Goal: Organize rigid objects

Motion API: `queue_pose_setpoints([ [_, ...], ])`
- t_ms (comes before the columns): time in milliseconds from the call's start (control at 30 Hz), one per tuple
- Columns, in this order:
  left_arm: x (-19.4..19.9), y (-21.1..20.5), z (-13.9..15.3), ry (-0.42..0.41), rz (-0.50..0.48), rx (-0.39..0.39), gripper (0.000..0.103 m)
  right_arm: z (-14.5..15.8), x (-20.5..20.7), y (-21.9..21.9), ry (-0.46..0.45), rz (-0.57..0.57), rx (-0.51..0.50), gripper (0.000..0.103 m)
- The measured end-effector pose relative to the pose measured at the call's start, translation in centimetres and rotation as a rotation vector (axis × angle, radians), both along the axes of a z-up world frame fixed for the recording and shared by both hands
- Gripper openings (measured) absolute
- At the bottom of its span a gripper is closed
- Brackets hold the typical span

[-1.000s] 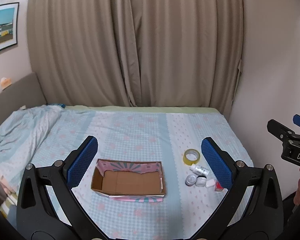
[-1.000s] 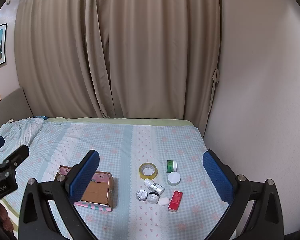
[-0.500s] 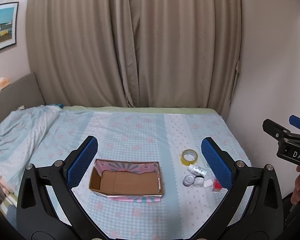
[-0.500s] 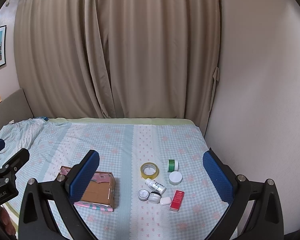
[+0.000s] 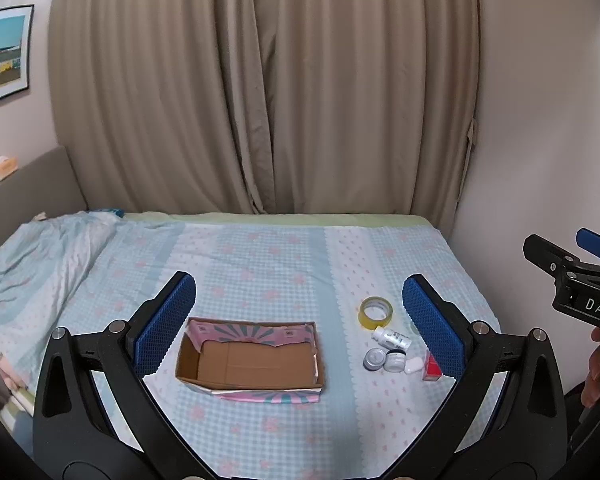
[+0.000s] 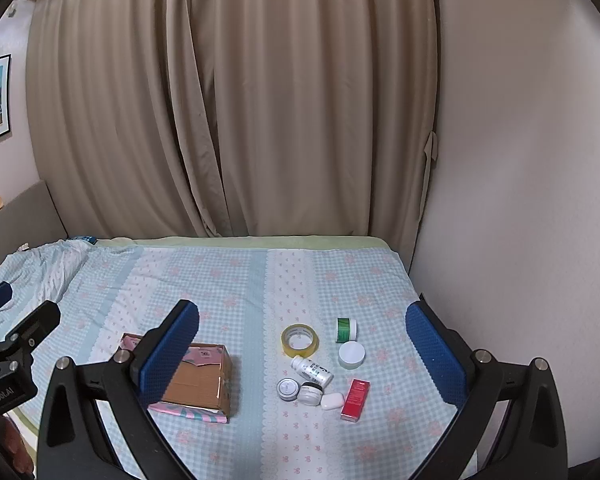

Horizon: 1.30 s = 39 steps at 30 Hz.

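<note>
Since the earlier frame we had drifted slightly back. Both jaws stood wide and empty; the bottle (image 6: 312, 369), lying slantwise, lay ahead between our right gripper (image 6: 302, 350) jaws, the box (image 5: 250, 360) between the left gripper (image 5: 300, 320) jaws.

The left gripper (image 5: 300, 322) hangs with jaws wide above the bed (image 5: 260, 264), framing the cardboard box (image 5: 252, 362).
</note>
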State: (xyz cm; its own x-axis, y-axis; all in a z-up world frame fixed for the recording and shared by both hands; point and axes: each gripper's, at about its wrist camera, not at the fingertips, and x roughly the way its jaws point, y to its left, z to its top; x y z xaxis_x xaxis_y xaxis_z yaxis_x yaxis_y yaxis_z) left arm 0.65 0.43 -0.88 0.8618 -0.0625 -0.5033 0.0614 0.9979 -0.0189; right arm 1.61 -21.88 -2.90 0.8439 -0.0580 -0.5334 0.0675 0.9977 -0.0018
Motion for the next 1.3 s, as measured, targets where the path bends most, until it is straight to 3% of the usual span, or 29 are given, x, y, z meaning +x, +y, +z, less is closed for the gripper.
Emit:
queue_pose_setpoints([
  [1300,0.04,-0.66,-0.15,-0.003,-0.024,-0.001,0.103,-0.09,-0.26,-0.24,0.0,-0.005,0.006,0.103],
])
